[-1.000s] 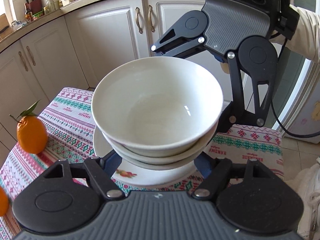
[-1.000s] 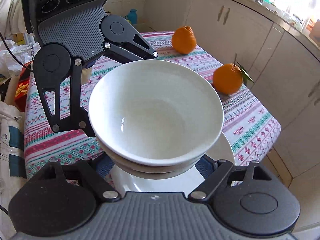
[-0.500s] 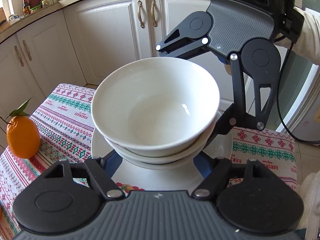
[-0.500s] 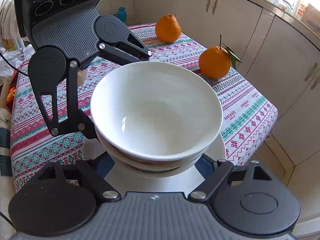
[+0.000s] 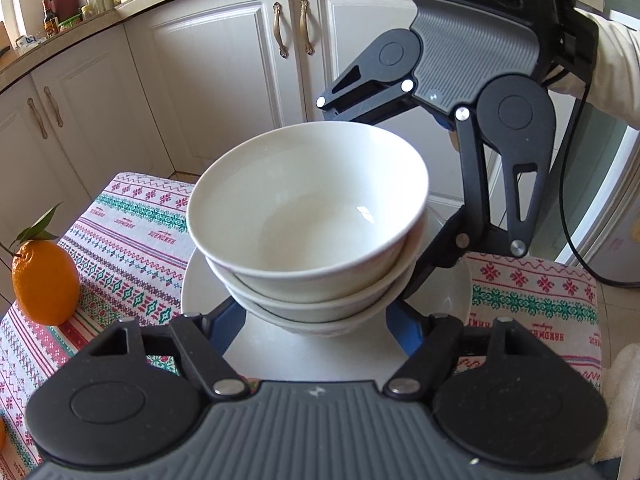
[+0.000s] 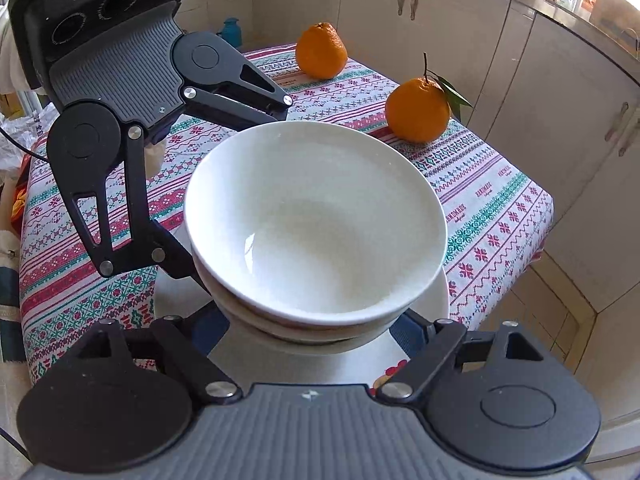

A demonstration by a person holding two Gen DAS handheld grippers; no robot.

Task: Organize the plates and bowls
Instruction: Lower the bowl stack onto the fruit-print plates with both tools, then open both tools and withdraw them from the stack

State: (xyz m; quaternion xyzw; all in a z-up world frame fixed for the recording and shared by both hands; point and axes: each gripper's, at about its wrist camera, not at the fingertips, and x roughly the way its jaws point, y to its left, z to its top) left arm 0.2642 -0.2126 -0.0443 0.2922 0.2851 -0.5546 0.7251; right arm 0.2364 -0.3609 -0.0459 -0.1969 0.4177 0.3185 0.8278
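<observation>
Only the right view shows two oranges [image 6: 321, 51].

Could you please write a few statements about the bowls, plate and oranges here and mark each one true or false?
1. The white bowls are nested in a stack. True.
2. The stack sits over a white plate. True.
3. The top bowl holds soup. False: it is empty.
4. Two oranges lie on the patterned tablecloth in the right wrist view. True.
5. The oranges are inside the top bowl. False: they lie apart on the cloth.
</observation>
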